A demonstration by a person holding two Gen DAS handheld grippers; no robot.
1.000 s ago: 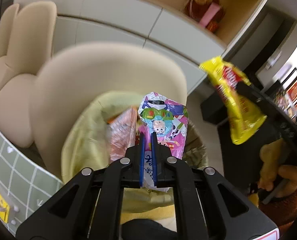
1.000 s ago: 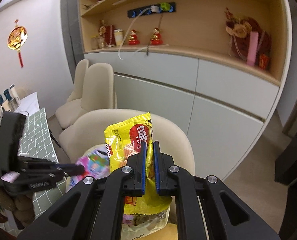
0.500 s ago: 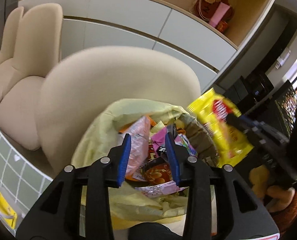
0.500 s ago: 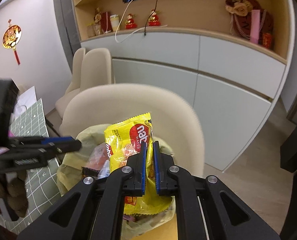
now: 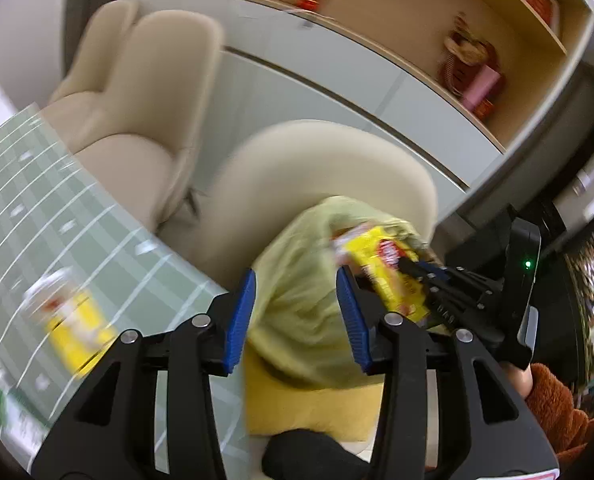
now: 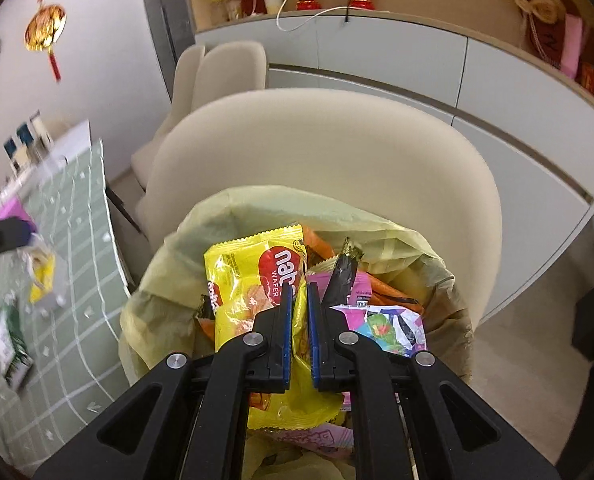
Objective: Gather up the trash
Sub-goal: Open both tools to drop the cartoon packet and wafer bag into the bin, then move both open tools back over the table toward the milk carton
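My right gripper (image 6: 300, 300) is shut on a yellow wafer wrapper (image 6: 253, 280) and holds it over the open mouth of a yellow-green trash bag (image 6: 257, 208). The bag holds several wrappers, among them a pink cartoon wrapper (image 6: 381, 324). My left gripper (image 5: 295, 312) is open and empty, beside the bag's outer side (image 5: 297, 280). The left wrist view also shows the right gripper (image 5: 449, 288) with the yellow wrapper (image 5: 389, 276) at the bag's mouth. A yellow packet (image 5: 73, 328) lies on the green checked table (image 5: 37, 208), blurred.
A beige chair (image 6: 325, 148) stands right behind the bag, with more beige chairs (image 6: 225, 68) further back. White cabinets (image 6: 397, 64) and a wooden shelf with ornaments line the wall. The table (image 6: 77, 280) at the left carries a green packet (image 6: 9, 344) and other litter.
My left gripper let go of the pink cartoon wrapper into the bag, opened wide and swung left toward the table. My right gripper lowered the yellow wrapper to the bag's mouth.
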